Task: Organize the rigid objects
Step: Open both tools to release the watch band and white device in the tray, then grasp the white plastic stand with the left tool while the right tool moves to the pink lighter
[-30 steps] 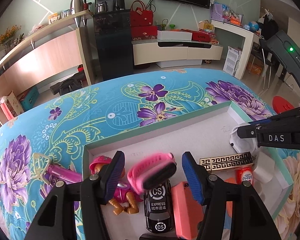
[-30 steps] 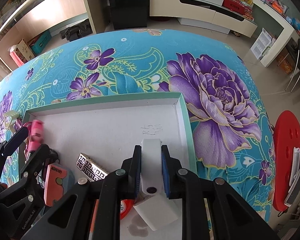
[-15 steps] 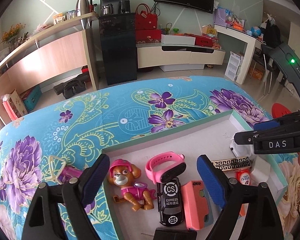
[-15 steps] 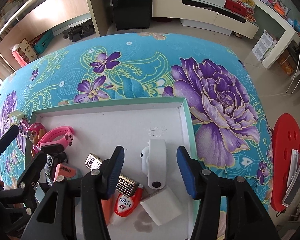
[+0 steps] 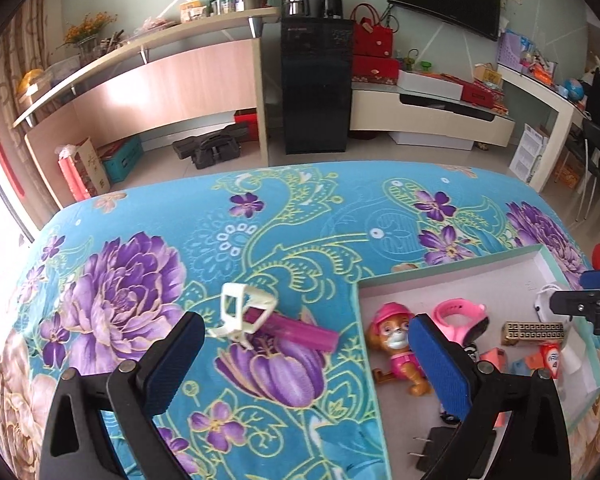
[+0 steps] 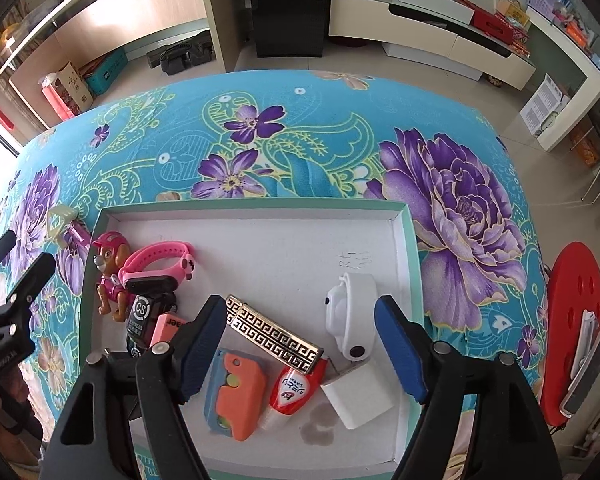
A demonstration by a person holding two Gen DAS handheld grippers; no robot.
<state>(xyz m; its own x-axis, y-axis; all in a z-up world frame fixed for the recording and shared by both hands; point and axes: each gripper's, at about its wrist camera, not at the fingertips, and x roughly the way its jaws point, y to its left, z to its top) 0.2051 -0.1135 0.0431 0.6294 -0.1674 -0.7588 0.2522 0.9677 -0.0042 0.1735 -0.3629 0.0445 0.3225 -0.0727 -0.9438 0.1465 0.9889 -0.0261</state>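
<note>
- Left wrist view: the left tool (image 5: 306,354) hangs over the floral blue worktop (image 5: 148,248), its blue-padded jaws spread wide after just opening, with nothing gripped between them.
- Beyond the gap between the pads, a white plastic clip (image 5: 242,314) lies across one end of a magenta bar (image 5: 304,332) on the cloth, just left of the tray.
- The white tray (image 5: 452,280) with its green rim sits at the right. Along its left side are a pink-helmeted toy pup (image 5: 396,346) and, to the pup's right, a pink wristband (image 5: 460,316).
- Farther right in the tray lies a gold key-pattern bar (image 5: 534,332), with a red-and-white tube (image 5: 552,362) just nearer. The right tool's black tip enters from the right edge.
- Right wrist view: the right tool (image 6: 300,346) points steeply down into the tray (image 6: 260,240). Its jaws have just been opening and stand apart, holding nothing.
- A white rounded gadget (image 6: 350,316) rests on the tray floor between the pads, close to the right pad, which does not press on it.
- The gold key-pattern bar (image 6: 274,334) lies slantwise just left of the gadget. Nearer the camera are an orange block (image 6: 238,396), the red-and-white tube (image 6: 292,390) and a white cube (image 6: 358,394).
- At the tray's left side the toy pup (image 6: 110,274) lies beside the pink wristband (image 6: 158,264), which rests against a black toy car (image 6: 144,312) marked CS.
- A red stool (image 6: 572,320) stands off the worktop at the right.
</note>
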